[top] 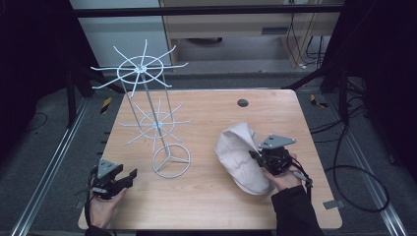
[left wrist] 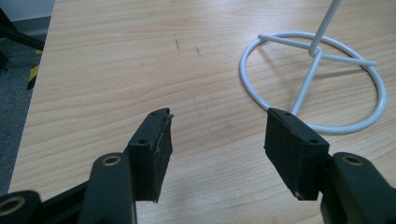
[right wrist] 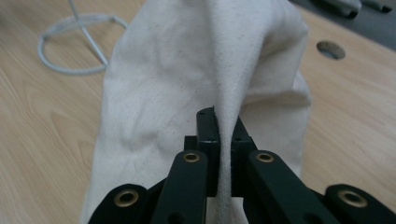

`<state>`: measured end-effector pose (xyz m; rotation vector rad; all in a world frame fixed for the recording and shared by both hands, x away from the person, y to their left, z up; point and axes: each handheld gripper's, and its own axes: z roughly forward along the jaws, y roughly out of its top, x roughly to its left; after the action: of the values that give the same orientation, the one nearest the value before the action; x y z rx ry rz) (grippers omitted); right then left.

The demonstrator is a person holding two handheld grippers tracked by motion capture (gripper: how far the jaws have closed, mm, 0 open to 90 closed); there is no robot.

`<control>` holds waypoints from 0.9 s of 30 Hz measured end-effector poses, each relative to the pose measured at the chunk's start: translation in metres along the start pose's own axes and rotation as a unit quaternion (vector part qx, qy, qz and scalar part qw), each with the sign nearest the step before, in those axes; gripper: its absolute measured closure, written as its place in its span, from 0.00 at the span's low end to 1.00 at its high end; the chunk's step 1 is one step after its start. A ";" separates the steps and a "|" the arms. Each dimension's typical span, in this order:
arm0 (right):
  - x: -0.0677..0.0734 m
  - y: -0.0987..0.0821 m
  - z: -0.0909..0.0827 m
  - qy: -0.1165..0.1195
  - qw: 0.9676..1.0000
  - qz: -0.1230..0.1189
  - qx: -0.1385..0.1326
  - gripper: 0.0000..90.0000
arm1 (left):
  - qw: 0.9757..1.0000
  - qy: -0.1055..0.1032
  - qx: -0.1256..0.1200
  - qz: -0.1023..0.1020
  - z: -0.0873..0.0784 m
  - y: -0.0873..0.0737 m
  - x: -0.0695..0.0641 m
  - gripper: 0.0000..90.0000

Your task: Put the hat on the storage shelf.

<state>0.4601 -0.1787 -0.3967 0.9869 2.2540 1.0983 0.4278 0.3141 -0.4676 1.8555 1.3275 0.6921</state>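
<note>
Right gripper [right wrist: 223,122]: its black jaws pinch a raised fold of the cream-white canvas cloth bag [right wrist: 196,74], and the fabric rises in a ridge straight out of the pads.
Left gripper [left wrist: 215,144]: spread wide with nothing between the jaws, it hovers low over the light wooden table [left wrist: 116,60], just beside the ring base of the white wire display stand with spoked hook tiers [left wrist: 313,81].
Bag position: in the high view the cloth bag [top: 239,155] lies crumpled on the right half of the table, near the front edge and apart from the stand [top: 156,123], with the right gripper [top: 265,158] at its near side.
Grip risk: only a thin pleat sits in the jaws, so the weight of the hanging cloth could pull it free on a lift.
Layer risk: the pinch may hold a single layer or a seam, and the bag could then hang twisted with no loop free for a hook.
Stand risk: the tall wire frame looks light, so a dragged bag or a nudge from the left gripper [top: 120,178] could tip or slide it.
Hook risk: loose folds could snag on the lower spokes on the way to the upper ones.
</note>
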 end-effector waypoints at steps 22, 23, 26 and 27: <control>0.014 0.052 -0.061 -0.004 0.976 0.013 -0.218 0.98 | 1.000 0.000 0.000 -0.008 0.000 -0.001 0.001 0.46; 0.015 0.054 -0.061 -0.004 0.975 0.010 -0.221 0.98 | 1.000 0.000 0.000 -0.008 0.000 -0.001 0.001 0.46; 0.020 0.060 -0.064 -0.005 0.972 0.004 -0.233 0.98 | 1.000 0.000 0.000 -0.008 0.000 -0.001 0.001 0.46; 0.022 0.062 -0.064 -0.005 0.971 0.002 -0.237 0.98 | 1.000 0.000 0.000 -0.008 0.000 -0.001 0.001 0.46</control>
<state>0.4297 -0.1669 -0.3104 0.7902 1.8448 1.5330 0.4279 0.3150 -0.4683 1.8428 1.3405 0.6843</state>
